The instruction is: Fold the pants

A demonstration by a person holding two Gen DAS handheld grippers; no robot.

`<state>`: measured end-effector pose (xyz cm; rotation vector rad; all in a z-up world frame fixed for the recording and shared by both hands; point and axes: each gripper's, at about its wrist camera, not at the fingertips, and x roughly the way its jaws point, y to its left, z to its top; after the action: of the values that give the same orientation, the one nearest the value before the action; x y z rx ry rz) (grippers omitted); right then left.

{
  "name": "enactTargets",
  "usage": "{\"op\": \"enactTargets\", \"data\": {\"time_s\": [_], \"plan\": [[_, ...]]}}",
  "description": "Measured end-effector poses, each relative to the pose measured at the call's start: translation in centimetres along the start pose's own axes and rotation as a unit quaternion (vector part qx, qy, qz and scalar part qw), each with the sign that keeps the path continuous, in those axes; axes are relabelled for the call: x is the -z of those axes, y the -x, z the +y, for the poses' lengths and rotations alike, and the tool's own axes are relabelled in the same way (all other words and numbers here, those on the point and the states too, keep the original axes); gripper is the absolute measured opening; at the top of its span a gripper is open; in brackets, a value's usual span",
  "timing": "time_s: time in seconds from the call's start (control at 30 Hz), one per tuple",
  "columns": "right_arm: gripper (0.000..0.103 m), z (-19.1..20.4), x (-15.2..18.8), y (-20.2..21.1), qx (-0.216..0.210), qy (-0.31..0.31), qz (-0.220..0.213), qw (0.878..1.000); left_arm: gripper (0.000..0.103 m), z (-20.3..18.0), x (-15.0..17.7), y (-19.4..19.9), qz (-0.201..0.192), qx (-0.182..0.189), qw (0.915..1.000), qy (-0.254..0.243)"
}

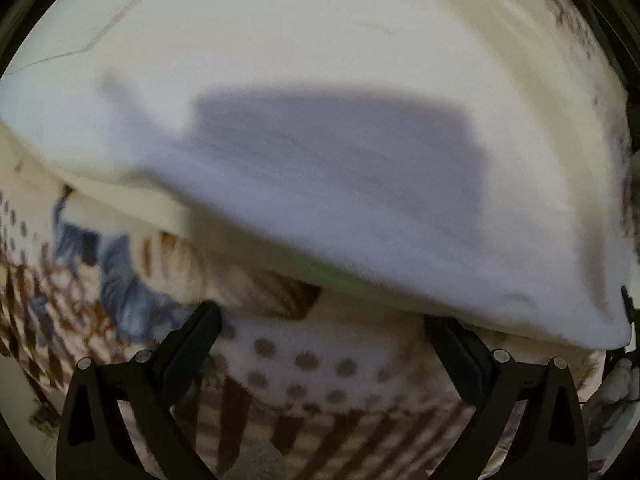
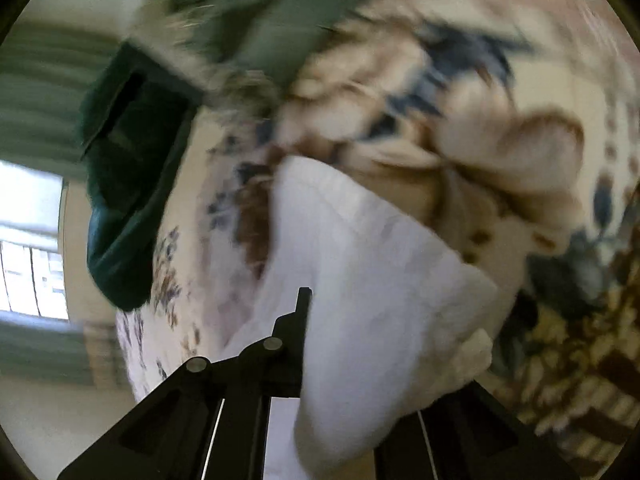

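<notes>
The white pants [image 1: 320, 152] fill most of the left wrist view, lying over a patterned blanket [image 1: 304, 368]. My left gripper [image 1: 320, 320] is open, its two black fingers wide apart just short of the pants' near edge, with nothing between them. In the right wrist view my right gripper [image 2: 360, 344] is shut on the white pants [image 2: 360, 264]; the cloth drapes over and hides the right finger, while the left finger [image 2: 302, 312] shows beside it. The view is motion-blurred.
The blanket [image 2: 480, 128] with brown and blue patterns covers the bed. A dark green garment [image 2: 128, 184] and a grey-green one [image 2: 264, 28] lie at the bed's far side. A bright window [image 2: 28, 248] is at the left.
</notes>
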<state>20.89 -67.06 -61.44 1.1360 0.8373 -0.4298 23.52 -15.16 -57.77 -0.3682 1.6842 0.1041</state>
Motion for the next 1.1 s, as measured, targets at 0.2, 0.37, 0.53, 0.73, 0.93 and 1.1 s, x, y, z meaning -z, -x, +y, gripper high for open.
{"op": "enactTargets", "data": {"time_s": [0.2,0.37,0.53,0.73,0.93,1.1], "plan": [[0.007,9.9,2.5,3.4,-0.001,0.106,-0.014,0.994,0.103,2.3,-0.8,6.0,-0.042,0.036,0.9982,0.02],[0.007,19.3,9.1,3.2,-0.022,0.21,0.0,0.977,0.103,5.1,-2.4,9.9,-0.087,0.048,0.9948,0.02],[0.007,25.7,18.9,-1.1,-0.033,0.3,0.053,0.952,0.103,9.8,-5.2,12.4,-0.101,0.069,0.9901,0.07],[0.006,28.2,32.4,-9.8,-0.016,0.402,0.142,0.904,0.103,16.9,-5.5,12.3,-0.107,0.059,0.9853,0.12],[0.05,28.4,42.0,-14.6,0.034,0.489,0.234,0.839,0.103,21.7,-6.1,12.9,-0.118,0.034,0.9811,0.149],[0.076,28.2,41.3,-10.9,-0.003,0.482,0.265,0.835,0.103,20.9,-7.8,14.4,-0.15,0.025,0.9818,0.114]]}}
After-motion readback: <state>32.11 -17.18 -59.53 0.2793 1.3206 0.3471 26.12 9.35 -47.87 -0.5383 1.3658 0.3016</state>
